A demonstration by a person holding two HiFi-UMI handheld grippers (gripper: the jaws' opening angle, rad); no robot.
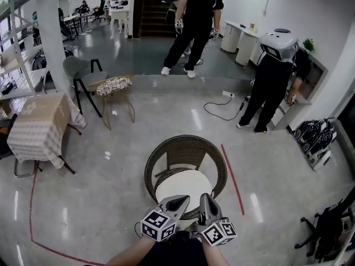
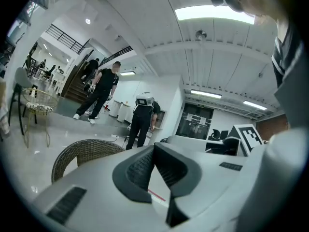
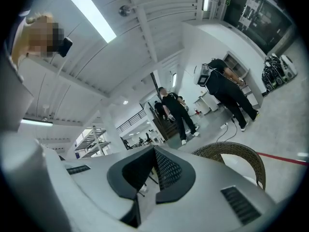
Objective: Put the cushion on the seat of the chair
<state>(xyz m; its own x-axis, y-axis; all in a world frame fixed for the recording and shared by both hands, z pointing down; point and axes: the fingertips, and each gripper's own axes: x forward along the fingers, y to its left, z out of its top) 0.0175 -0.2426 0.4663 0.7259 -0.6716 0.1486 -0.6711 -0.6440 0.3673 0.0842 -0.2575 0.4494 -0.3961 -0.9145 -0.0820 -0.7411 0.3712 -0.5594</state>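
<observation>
Now | cushion (image 1: 183,186): lies flat on the seat of the chair (image 1: 186,146) | left gripper (image 1: 185,200): jaws pressed together, nothing in them | right gripper (image 1: 204,197): pressed together too, empty | job looks done, nothing left.

The left grey plastic gripper (image 1: 182,202) and the right grey plastic gripper (image 1: 205,199) are held side by side ahead of the person's forearms (image 1: 130,254). Both point forward, with fingers closed together and empty.
</observation>
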